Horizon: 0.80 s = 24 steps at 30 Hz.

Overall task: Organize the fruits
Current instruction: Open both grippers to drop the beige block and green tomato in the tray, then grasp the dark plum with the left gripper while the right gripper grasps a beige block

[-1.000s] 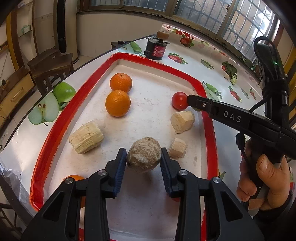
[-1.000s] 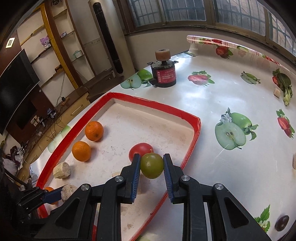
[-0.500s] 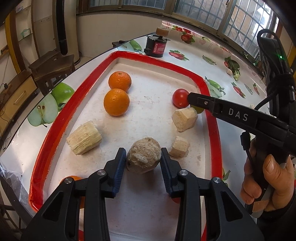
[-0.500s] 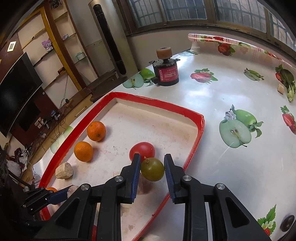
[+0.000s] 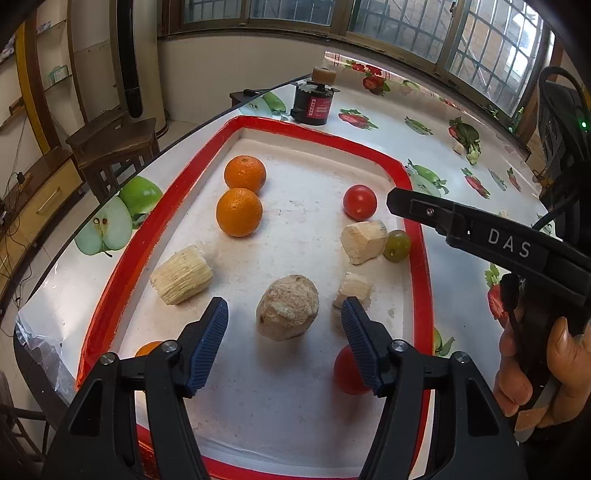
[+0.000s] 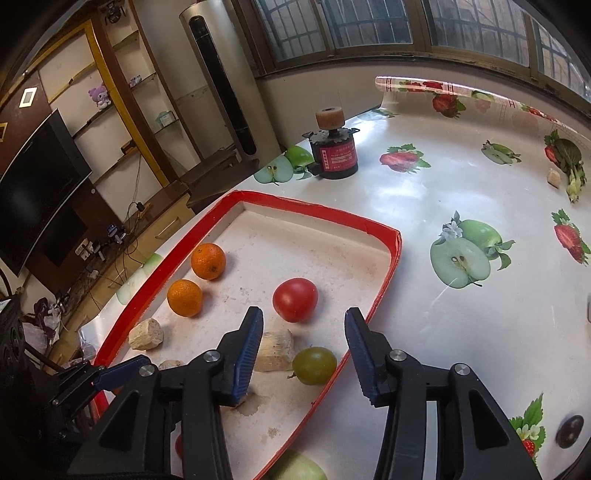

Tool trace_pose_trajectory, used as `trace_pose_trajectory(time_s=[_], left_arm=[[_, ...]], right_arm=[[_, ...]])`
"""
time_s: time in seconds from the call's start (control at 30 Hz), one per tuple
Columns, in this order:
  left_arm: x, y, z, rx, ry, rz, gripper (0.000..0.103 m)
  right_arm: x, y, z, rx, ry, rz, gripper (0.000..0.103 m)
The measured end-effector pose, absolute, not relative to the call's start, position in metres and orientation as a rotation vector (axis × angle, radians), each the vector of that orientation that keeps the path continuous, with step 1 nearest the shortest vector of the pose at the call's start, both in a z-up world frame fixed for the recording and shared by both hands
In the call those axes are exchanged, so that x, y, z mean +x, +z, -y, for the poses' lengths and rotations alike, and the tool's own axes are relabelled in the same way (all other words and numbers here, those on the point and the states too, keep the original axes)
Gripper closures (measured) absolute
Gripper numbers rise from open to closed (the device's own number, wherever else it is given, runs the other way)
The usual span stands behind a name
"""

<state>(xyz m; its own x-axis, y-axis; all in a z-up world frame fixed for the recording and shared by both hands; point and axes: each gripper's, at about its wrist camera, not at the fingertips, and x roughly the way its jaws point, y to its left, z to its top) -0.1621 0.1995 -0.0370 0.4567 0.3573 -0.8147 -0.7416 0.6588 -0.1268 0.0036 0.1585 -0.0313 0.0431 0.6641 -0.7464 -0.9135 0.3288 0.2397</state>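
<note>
Fruit-print tablecloth (image 6: 424, 206) under barred windows (image 6: 332, 26) carries a red-rimmed tray (image 5: 321, 131); both hand-held grippers gape wide, empty.

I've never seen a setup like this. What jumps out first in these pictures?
The red-rimmed white tray dominates, with two bright oranges near its left edge and a red tomato to their right. Near the right rim lies a small green fruit. Both black grippers, left and right, hang open, holding nothing.

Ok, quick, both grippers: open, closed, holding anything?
Left gripper: open, empty, beige lump lies between its jaws.
Right gripper: open, empty, above green grape.
</note>
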Motion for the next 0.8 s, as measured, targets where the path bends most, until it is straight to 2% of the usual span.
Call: trace_pose_trajectory(time_s=[0.8], left_arm=[[-0.116,-0.005,-0.132,-0.422,0.577,-0.822,0.040]], right_arm=[[0.049,-0.004,-0.026,-0.269,1.090,-0.862,0.054]])
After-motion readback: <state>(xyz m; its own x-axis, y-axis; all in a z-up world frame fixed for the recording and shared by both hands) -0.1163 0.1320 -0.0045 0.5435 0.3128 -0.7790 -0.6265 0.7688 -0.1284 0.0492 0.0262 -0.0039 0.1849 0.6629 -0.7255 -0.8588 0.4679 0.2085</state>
